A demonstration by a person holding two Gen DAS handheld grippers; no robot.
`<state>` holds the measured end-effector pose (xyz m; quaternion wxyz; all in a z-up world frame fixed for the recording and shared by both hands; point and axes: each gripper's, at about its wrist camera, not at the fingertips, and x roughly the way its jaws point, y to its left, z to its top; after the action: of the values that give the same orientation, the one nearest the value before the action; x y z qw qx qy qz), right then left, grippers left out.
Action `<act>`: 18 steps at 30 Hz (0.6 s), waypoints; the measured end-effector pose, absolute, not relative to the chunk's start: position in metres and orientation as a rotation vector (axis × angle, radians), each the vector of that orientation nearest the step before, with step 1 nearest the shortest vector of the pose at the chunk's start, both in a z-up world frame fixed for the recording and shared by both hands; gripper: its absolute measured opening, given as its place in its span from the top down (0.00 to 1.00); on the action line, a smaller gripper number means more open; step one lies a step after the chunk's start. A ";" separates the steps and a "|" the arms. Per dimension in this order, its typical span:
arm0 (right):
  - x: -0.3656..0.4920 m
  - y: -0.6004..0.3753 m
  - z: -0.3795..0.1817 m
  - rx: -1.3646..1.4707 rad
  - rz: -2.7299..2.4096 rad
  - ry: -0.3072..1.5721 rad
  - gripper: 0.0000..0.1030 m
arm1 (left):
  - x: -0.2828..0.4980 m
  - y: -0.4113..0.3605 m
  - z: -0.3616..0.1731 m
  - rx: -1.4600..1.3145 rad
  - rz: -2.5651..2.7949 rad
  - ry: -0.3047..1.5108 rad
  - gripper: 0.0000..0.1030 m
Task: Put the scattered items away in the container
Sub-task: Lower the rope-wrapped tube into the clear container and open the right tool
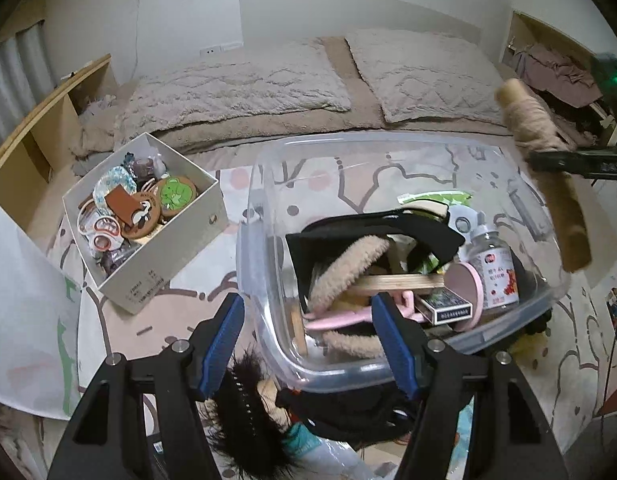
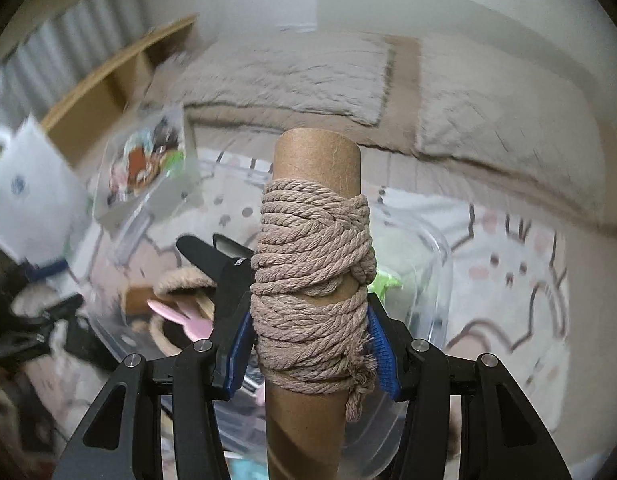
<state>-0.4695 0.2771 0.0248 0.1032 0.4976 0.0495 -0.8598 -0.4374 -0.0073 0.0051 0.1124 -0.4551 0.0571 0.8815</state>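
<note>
A clear plastic container (image 1: 268,216) sits on the patterned bedspread, filled with a black pouch, fuzzy headbands, a pink hand mirror, a small jar (image 1: 494,268) and a card box. My left gripper (image 1: 308,340) is open and empty, hovering at the container's near rim. My right gripper (image 2: 308,340) is shut on a cardboard tube wound with beige rope (image 2: 314,264), held upright above the container (image 2: 436,280). In the left wrist view the tube (image 1: 548,168) hangs over the container's right side. A black furry hair clip (image 1: 248,412) and a black strap lie below the left gripper.
A white cardboard box (image 1: 148,224) with coasters and hair ties stands left of the container. Two pillows (image 1: 248,84) lie at the bed's head. A wooden shelf (image 1: 36,136) runs along the left. A white paper bag (image 2: 24,196) is at the far left.
</note>
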 end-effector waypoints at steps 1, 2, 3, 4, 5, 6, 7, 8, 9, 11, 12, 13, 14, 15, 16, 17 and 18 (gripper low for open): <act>-0.473 0.271 0.023 1.459 -2.521 0.218 0.48 | -0.436 -0.008 0.005 -1.336 2.585 0.160 0.36; -0.476 0.264 0.021 1.450 -2.500 0.303 0.48 | -0.434 -0.009 0.005 -1.337 2.584 0.149 0.36; -0.480 0.257 0.019 1.439 -2.478 0.393 0.48 | -0.432 -0.010 0.005 -1.338 2.584 0.138 0.36; -0.483 0.249 0.016 1.425 -2.453 0.490 0.48 | -0.430 -0.011 0.005 -1.340 2.585 0.128 0.36; -0.486 0.241 0.012 1.411 -2.426 0.587 0.48 | -0.429 -0.012 0.004 -1.342 2.586 0.116 0.36; -0.488 0.235 0.008 1.396 -2.397 0.679 0.48 | -0.428 -0.013 0.004 -1.344 2.587 0.100 0.36; -0.490 0.226 0.004 1.377 -2.361 0.774 0.48 | -0.427 -0.014 0.004 -1.345 2.587 0.086 0.36; -0.491 0.217 0.000 1.355 -2.323 0.864 0.48 | -0.426 -0.015 0.004 -1.344 2.587 0.073 0.36; -0.493 0.208 -0.005 1.333 -2.283 0.954 0.48 | -0.424 -0.016 0.005 -1.341 2.588 0.062 0.36; -0.495 0.190 -0.016 1.265 -2.199 1.151 0.48 | -0.420 -0.018 0.005 -1.337 2.589 0.040 0.36; -0.495 0.180 -0.023 1.221 -2.159 1.256 0.48 | -0.418 -0.020 0.006 -1.336 2.590 0.028 0.36; -0.495 0.170 -0.031 1.171 -2.107 1.365 0.49 | -0.415 -0.021 0.006 -1.336 2.592 0.015 0.36; -0.496 0.163 -0.037 1.136 -2.064 1.440 0.49 | -0.413 -0.023 0.006 -1.337 2.592 0.002 0.36; -0.497 0.155 -0.044 1.102 -2.015 1.516 0.49 | -0.411 -0.026 0.006 -1.338 2.591 -0.014 0.36; -0.498 0.149 -0.049 1.080 -1.978 1.564 0.49 | -0.408 -0.028 0.006 -1.340 2.590 -0.027 0.36; -0.500 0.143 -0.054 1.061 -1.941 1.602 0.48 | -0.406 -0.030 0.006 -1.341 2.590 -0.039 0.36; -0.502 0.137 -0.058 1.048 -1.910 1.628 0.49 | -0.403 -0.033 0.006 -1.342 2.590 -0.047 0.36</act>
<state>-0.5023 0.1373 -0.0583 0.2094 0.3767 0.5854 -0.6867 -0.4032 -0.0327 0.0063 0.1116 -0.4572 -0.0161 0.8822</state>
